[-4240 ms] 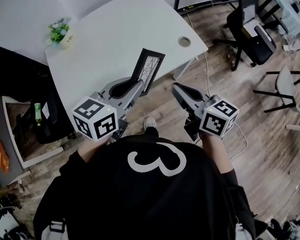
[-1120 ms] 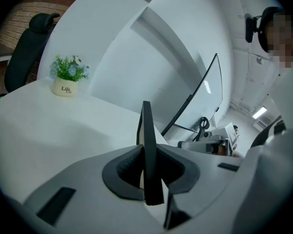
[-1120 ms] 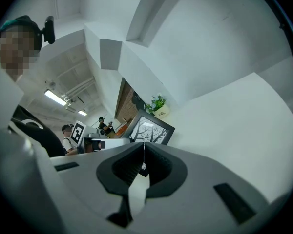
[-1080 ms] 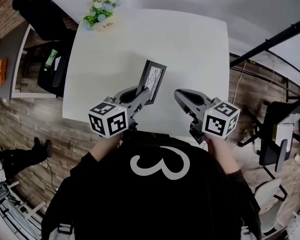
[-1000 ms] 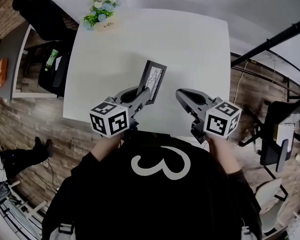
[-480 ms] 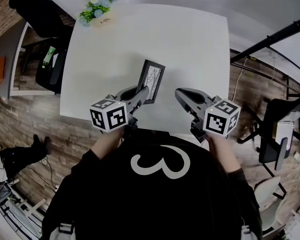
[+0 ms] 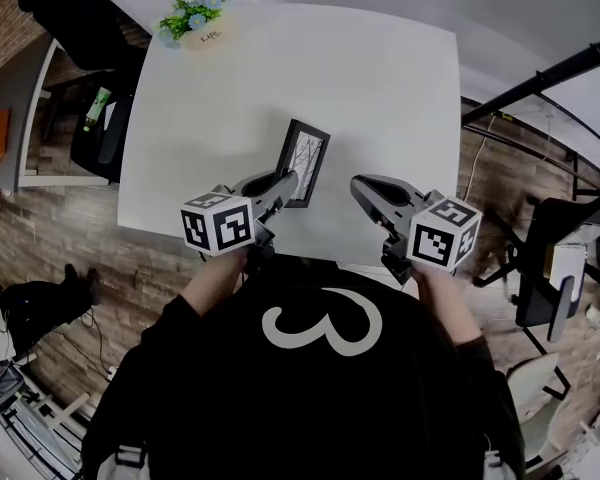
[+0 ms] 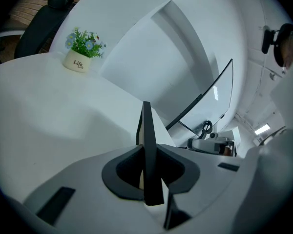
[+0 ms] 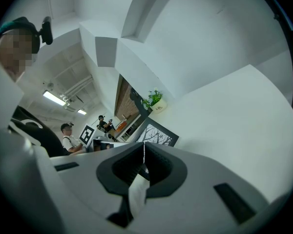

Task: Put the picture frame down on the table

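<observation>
The picture frame (image 7: 306, 160), black-edged with a bare-tree print, is held upright over the near part of the white table (image 7: 380, 88). My left gripper (image 7: 283, 184) is shut on its near edge. In the left gripper view the frame (image 8: 147, 130) stands edge-on between the jaws of the left gripper (image 8: 148, 155). I cannot tell whether its bottom touches the table. My right gripper (image 7: 364, 186) hovers to the right of the frame, shut on nothing. In the right gripper view the right gripper (image 9: 143, 152) has its jaws closed together, and the frame (image 9: 158, 135) shows beyond them.
A small potted plant (image 7: 195, 20) stands at the table's far left corner; it also shows as a plant (image 8: 82, 50) in the left gripper view. A dark office chair (image 7: 100, 118) sits left of the table. A black pole (image 7: 540, 76) and another chair (image 7: 542, 273) are at the right.
Over four seconds the person has turned to face the table. The frame has gone from the table's corner edge to over its near part. In the last second it edged slightly farther in.
</observation>
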The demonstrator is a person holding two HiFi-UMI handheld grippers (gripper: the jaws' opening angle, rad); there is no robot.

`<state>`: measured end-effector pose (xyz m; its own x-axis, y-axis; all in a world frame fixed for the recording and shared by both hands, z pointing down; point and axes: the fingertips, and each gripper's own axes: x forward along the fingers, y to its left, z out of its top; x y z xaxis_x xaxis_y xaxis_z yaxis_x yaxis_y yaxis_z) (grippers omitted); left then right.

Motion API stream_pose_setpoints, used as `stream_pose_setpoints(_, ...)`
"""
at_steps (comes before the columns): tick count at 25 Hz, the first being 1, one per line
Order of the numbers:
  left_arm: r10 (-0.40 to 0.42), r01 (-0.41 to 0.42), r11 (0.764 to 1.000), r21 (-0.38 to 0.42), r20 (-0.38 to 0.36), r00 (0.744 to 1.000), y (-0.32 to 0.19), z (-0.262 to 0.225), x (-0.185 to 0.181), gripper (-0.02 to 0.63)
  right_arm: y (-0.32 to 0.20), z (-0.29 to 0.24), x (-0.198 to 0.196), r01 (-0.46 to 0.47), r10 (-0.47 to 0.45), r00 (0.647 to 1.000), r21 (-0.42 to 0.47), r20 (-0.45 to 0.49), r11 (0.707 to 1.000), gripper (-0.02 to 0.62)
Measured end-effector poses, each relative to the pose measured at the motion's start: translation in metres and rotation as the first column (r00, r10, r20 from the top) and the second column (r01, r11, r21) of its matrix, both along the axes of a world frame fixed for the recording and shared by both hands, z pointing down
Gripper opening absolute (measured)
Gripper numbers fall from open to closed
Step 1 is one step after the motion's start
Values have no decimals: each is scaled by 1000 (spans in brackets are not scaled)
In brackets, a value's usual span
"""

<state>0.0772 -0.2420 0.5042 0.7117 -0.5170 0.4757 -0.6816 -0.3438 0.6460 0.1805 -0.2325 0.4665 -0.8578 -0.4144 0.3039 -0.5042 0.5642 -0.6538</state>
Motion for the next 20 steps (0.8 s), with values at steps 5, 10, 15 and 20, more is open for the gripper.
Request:
stream_pose_setpoints(5, 17, -17, 1000, -13, 7, 1000, 1, 3, 2, 67, 1, 2, 0, 7, -7, 1000, -7, 3, 1000, 25)
stream_pose_setpoints(10, 16, -15, 999, -34, 18, 1000, 0, 10, 0, 67, -1, 5, 0, 8, -7, 1000, -20, 9, 1000, 25)
stream_pose_setpoints(15, 14, -13, 999, -29, 27, 1000, -4, 11, -2, 67, -5, 6, 1, 2, -2, 1000, -28, -3, 1000, 25)
stream_pose_setpoints(20, 9, -8, 1000, -22, 48, 999, -7, 15, -7, 67, -7, 10, -2, 8, -8, 1000, -32, 1, 999, 25)
